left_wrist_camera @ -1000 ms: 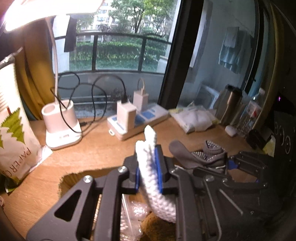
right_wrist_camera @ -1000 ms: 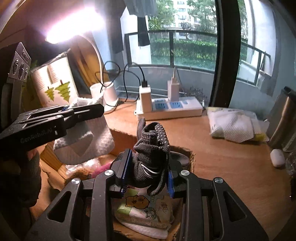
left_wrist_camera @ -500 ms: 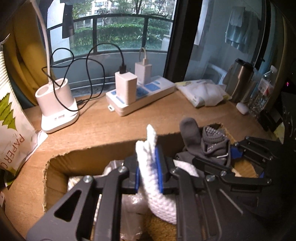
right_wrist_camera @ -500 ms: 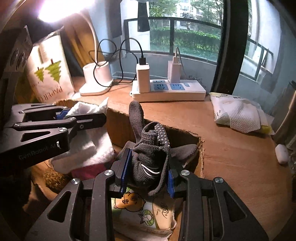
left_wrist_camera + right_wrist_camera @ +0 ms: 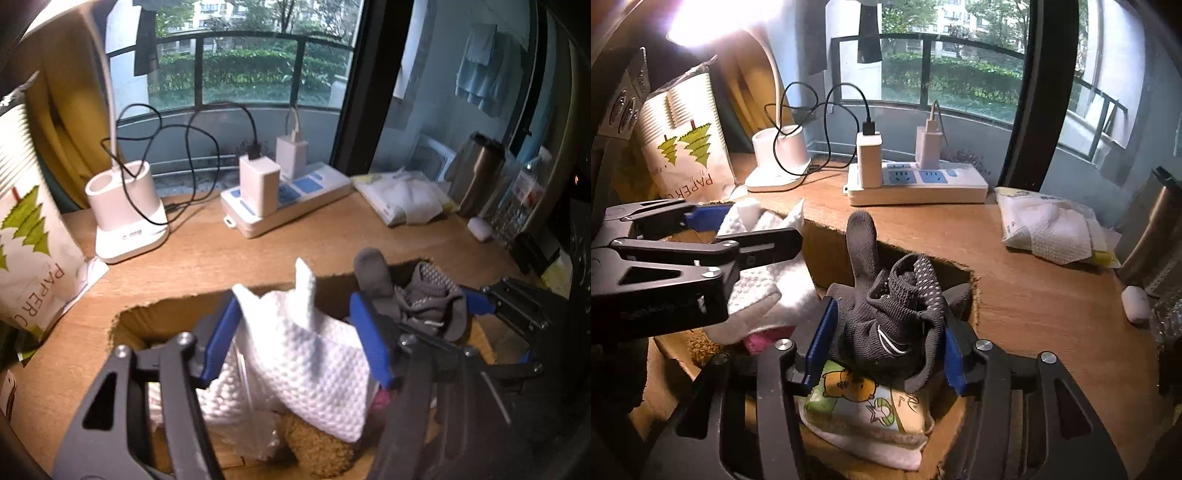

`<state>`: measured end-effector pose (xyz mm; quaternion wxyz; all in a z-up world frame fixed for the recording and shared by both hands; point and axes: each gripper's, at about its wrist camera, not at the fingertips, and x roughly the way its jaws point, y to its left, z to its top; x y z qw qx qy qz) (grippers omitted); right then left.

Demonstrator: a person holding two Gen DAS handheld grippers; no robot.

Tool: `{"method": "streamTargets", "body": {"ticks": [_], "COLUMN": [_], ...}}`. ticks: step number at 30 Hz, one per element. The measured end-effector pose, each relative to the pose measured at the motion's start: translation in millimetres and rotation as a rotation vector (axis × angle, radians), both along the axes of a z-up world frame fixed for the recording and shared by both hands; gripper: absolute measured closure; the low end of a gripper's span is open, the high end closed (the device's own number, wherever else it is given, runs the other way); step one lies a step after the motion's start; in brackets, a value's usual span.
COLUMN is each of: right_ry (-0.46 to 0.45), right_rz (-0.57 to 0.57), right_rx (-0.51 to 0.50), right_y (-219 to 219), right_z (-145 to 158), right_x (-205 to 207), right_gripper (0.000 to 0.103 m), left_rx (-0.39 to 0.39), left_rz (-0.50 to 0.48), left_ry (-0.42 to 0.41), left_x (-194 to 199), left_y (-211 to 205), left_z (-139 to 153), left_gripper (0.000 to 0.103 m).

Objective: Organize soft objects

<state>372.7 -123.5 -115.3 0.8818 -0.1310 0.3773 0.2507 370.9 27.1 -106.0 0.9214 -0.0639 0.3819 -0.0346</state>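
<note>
Both grippers hang over the open brown cardboard box [image 5: 964,435]; the left gripper [image 5: 295,343] is opening around a white knitted cloth [image 5: 310,365], the right gripper [image 5: 882,343] opening around a dark grey dotted glove [image 5: 890,321]; both items seem nearly dropped in, only withdrawal left.

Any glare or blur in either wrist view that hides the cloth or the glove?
Right wrist view: lamp glare washes out the upper left only; grey glove sharp. Left wrist view: white cloth slightly motion-blurred, still readable; fisheye bends the window frame.
</note>
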Motion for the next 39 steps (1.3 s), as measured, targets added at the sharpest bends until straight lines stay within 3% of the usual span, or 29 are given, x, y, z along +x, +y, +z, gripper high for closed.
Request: {"method": "streamTargets", "body": {"ticks": [16, 19, 24, 26, 27, 39], "right_ry": [-0.050, -0.055, -0.071, -0.076, -0.077, -0.110], "right_rz": [-0.036, -0.046, -0.058, -0.061, -0.062, -0.072], "right_rx": [0.010, 0.014, 0.019, 0.023, 0.023, 0.044], "right_y": [-9, -11, -16, -17, -17, -20], "right_z": [28, 32, 40, 42, 43, 57], "right_x": [-33, -40, -53, -57, -58, -73], "right_gripper": [0.039, 0.035, 0.034, 0.034, 0.033, 0.033], "left_rx": [-0.005, -0.008, -0.022, -0.042, -0.051, -0.032], "left_rz": [0.011, 0.003, -0.009, -0.013, -0.014, -0.005], "left_ry": [-0.065, -0.078, -0.111, -0.132, -0.138, -0.192], "left_x": [-43, -51, -66, -70, -72, -98], "left_y": [5, 4, 3, 5, 6, 11], "left_z": [27, 31, 40, 44, 45, 63], "left_gripper": [0.038, 0.029, 0.025, 0.009, 0.007, 0.007]}}
